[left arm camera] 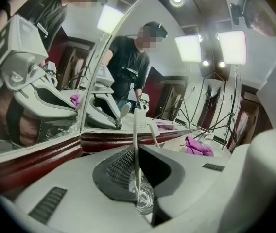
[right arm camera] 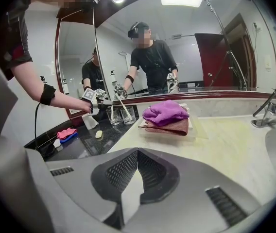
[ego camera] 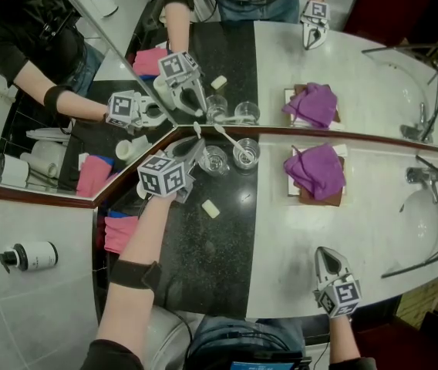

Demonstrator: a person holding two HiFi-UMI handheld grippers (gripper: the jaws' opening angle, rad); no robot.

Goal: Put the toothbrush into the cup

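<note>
One toothbrush [left arm camera: 135,125], lower end obscured between left gripper [left arm camera: 137,154] jaws

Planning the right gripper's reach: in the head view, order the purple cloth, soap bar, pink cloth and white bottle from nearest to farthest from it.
1. purple cloth, ahead of the right gripper on the white counter.
2. soap bar, left, on the black counter.
3. pink cloth, at the black counter's left edge.
4. white bottle, far left of all.
</note>
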